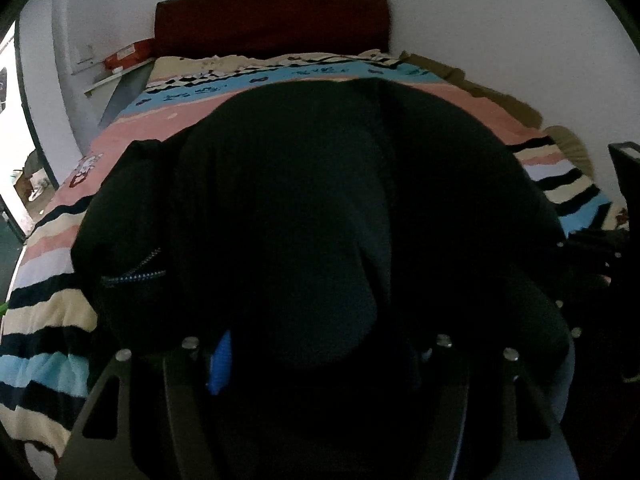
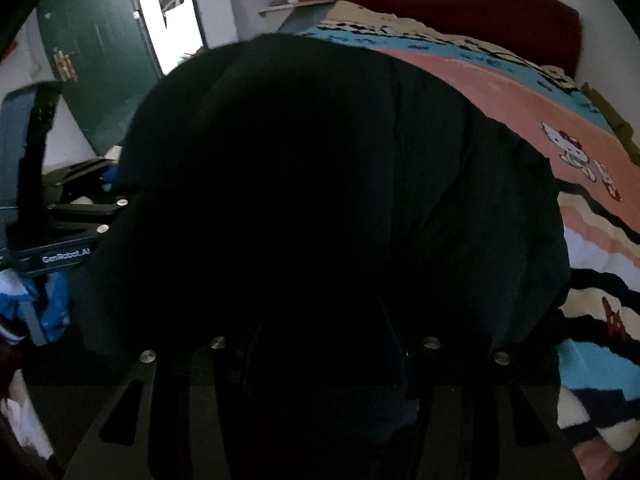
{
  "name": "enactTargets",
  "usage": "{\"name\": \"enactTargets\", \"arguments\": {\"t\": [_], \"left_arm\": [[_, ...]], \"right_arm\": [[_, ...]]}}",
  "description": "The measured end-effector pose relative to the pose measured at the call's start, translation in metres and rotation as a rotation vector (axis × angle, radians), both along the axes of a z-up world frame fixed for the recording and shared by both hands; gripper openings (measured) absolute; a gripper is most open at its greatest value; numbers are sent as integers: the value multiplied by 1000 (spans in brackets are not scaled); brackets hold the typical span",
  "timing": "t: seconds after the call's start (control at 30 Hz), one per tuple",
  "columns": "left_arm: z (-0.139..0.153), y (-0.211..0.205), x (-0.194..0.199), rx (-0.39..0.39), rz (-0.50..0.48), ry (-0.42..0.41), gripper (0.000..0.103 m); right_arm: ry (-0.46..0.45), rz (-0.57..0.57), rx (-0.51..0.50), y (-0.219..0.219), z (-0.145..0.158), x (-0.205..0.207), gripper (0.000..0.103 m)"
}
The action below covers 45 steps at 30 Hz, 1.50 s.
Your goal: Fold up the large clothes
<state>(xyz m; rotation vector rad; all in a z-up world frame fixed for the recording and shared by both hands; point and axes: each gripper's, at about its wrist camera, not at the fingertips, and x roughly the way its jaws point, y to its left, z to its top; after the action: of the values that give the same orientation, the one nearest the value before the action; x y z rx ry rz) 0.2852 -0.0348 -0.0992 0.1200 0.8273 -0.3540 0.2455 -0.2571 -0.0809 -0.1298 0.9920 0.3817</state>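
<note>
Nearest, the left tool [image 1: 320,360] and right tool [image 2: 320,364] each have a bulky fold of the black jacket [image 1: 304,208] between their fingers; whether the pads press it I cannot tell. The jacket lies on the striped bedspread [image 1: 44,320], its zipper [image 1: 136,272] at 9 o'clock. Open bedspread remains at 12 o'clock, up to the red headboard [image 1: 272,24].

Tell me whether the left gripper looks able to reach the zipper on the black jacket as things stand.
Probably not yet: the left gripper has jacket fabric bunched between its fingers, and the zipper lies off to its left, uncovered.
</note>
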Motion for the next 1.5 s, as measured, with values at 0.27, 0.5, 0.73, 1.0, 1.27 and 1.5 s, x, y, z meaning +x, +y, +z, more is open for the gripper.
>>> {"name": "enactTargets", "arguments": {"t": [0.27, 0.5, 0.73, 1.0, 1.27, 1.5], "left_arm": [[-1, -6, 8, 36, 12, 22, 64], [48, 14, 2, -20, -21, -7, 64], [84, 16, 55, -37, 30, -57, 64], [47, 2, 112, 16, 63, -3, 64], [-1, -13, 104, 146, 73, -66, 65], [-2, -10, 107, 118, 81, -17, 66]], "right_arm": [[9, -30, -34, 1, -10, 16, 50], [-23, 4, -4, -6, 33, 1, 52], [-157, -3, 13, -1, 91, 33, 53], [-117, -72, 10, 6, 64, 108, 53], [-68, -80, -5, 6, 10, 118, 55], [-42, -110, 17, -1, -2, 120, 55]]}}
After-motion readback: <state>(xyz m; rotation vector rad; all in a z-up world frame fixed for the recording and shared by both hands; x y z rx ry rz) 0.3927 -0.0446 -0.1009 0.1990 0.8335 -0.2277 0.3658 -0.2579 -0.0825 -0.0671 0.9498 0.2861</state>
